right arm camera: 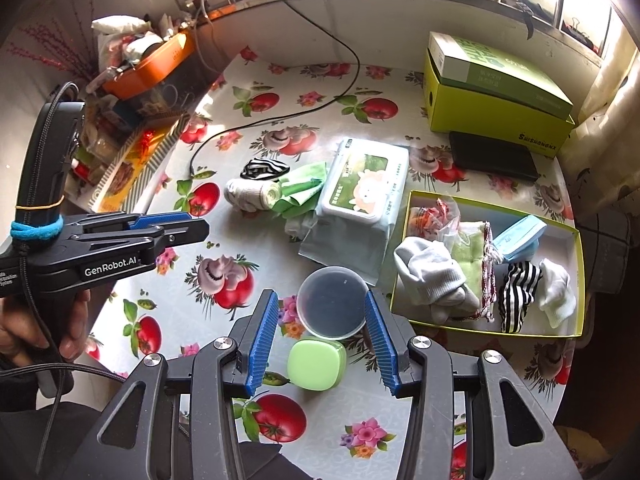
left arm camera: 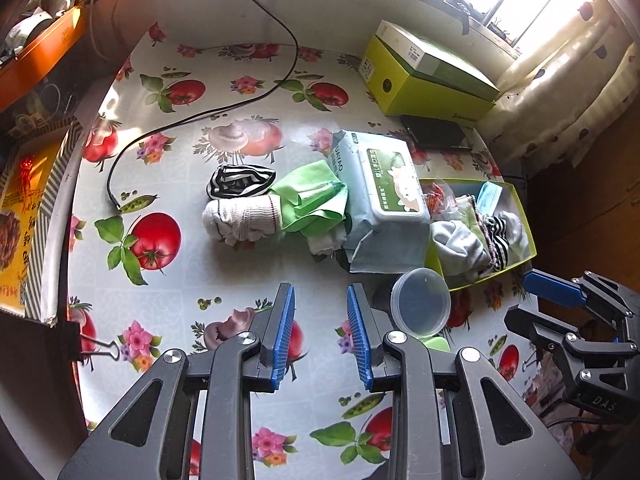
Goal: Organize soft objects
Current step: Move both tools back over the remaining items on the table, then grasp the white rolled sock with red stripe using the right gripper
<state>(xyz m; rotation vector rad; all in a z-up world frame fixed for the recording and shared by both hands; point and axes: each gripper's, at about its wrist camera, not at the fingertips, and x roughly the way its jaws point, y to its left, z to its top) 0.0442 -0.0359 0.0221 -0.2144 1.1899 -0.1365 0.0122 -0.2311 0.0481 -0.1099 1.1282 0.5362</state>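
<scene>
1. The bench [right arm camera: 320, 92] carries an oilcloth printed with tomatoes, mushrooms and flowers. A black cable [left arm camera: 208, 112] runs from the far edge and ends near the left edge.
2. The left gripper [left arm camera: 320, 332] hangs above the near part of the bench, its blue pads apart and nothing between them: it is released. In the right wrist view it shows from the side at the left edge, and a hand [right arm camera: 48, 328] holds its handle.
3. Near the middle of the bench lies a striped black-and-white sock [left arm camera: 240, 180], and just in front of it a rolled white sock [left arm camera: 240, 220]. A green cloth [left arm camera: 312, 200] touches the white roll on its right side.
4. A pack of wet wipes [right arm camera: 360, 196] lies right of the green cloth, partly over it.
5. A clear round lid [right arm camera: 332, 304] lies in front of the pack, toward the near edge, and a small green case [right arm camera: 316, 364] lies just in front of the lid.
6. The right gripper [right arm camera: 324, 340] hovers above these two; its pads stand wide, one on each side of them in the picture, but they press on nothing: released.
7. At the right edge a shallow yellow-green box [right arm camera: 496, 330] holds white socks [right arm camera: 432, 276], a green towel [right arm camera: 472, 252], a striped sock [right arm camera: 516, 292], a blue mask [right arm camera: 520, 236] and small red packets [right arm camera: 436, 216].
8. At the far right corner stands a green carton [right arm camera: 496, 108] with a flat box on top; a black case [right arm camera: 492, 156] lies in front of it.
</scene>
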